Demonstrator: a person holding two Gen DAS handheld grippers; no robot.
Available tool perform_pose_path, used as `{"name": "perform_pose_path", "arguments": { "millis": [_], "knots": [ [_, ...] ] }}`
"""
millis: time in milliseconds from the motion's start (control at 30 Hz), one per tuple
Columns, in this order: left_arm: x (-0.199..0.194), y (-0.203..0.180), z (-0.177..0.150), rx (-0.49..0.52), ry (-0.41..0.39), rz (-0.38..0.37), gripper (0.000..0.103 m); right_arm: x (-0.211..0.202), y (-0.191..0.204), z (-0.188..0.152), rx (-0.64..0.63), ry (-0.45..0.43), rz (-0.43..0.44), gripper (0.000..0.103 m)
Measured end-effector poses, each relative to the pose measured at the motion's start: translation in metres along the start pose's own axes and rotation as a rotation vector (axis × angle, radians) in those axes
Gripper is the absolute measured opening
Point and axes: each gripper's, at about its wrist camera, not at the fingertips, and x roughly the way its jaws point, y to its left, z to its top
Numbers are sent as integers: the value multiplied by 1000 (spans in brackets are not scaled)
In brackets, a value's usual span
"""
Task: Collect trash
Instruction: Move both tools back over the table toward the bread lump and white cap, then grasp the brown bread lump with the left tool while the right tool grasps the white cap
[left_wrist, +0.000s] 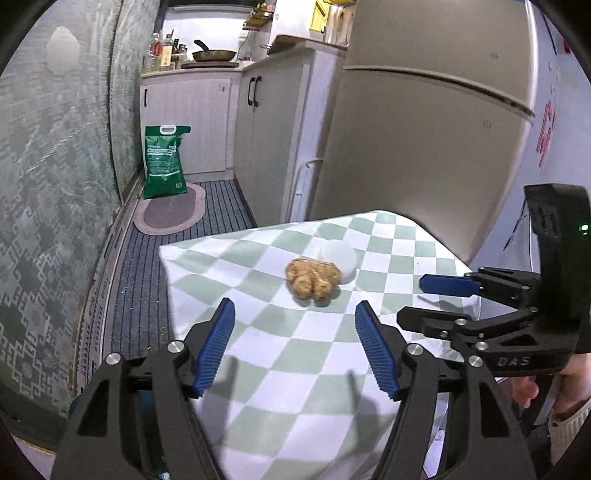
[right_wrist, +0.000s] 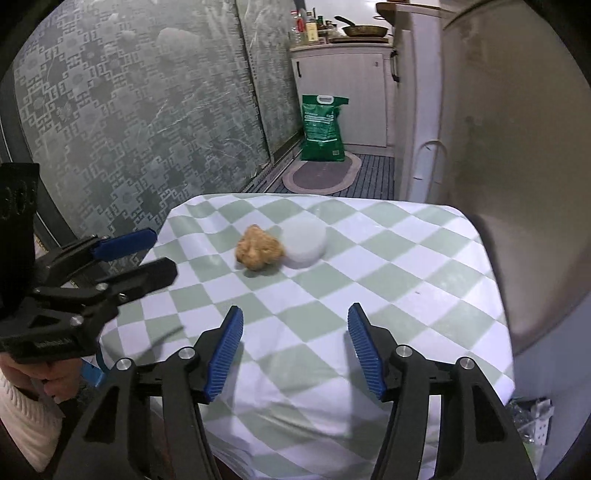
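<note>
A crumpled brown paper ball lies on the table with the green-and-white checked cloth. Touching its far right side is a white round lid or cup. My left gripper hovers over the cloth just short of the ball, open, with nothing between its blue pads. My right gripper stands to the right of the left one, also open and empty, a little short of both objects.
A tall beige fridge stands behind the table on the right. On the left is a patterned frosted glass door. On the floor beyond are a green bag and an oval mat, in front of white cabinets.
</note>
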Motion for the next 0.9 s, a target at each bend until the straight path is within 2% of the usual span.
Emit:
{"name": "perform_pose_path", "arguments": {
  "millis": [133, 433, 700, 900],
  "knots": [
    [15, -12, 2, 13, 26, 18, 72, -5, -14, -5, 26, -3, 11, 66],
    [49, -25, 9, 52, 99, 76, 72, -12, -23, -9, 30, 6, 53, 69],
    [69, -28, 15, 15, 194, 40, 72, -16, -29, -11, 33, 7, 68, 69],
    [80, -28, 22, 6, 235, 44, 69, -22, -35, -6, 56, -4, 70, 69]
  ]
}}
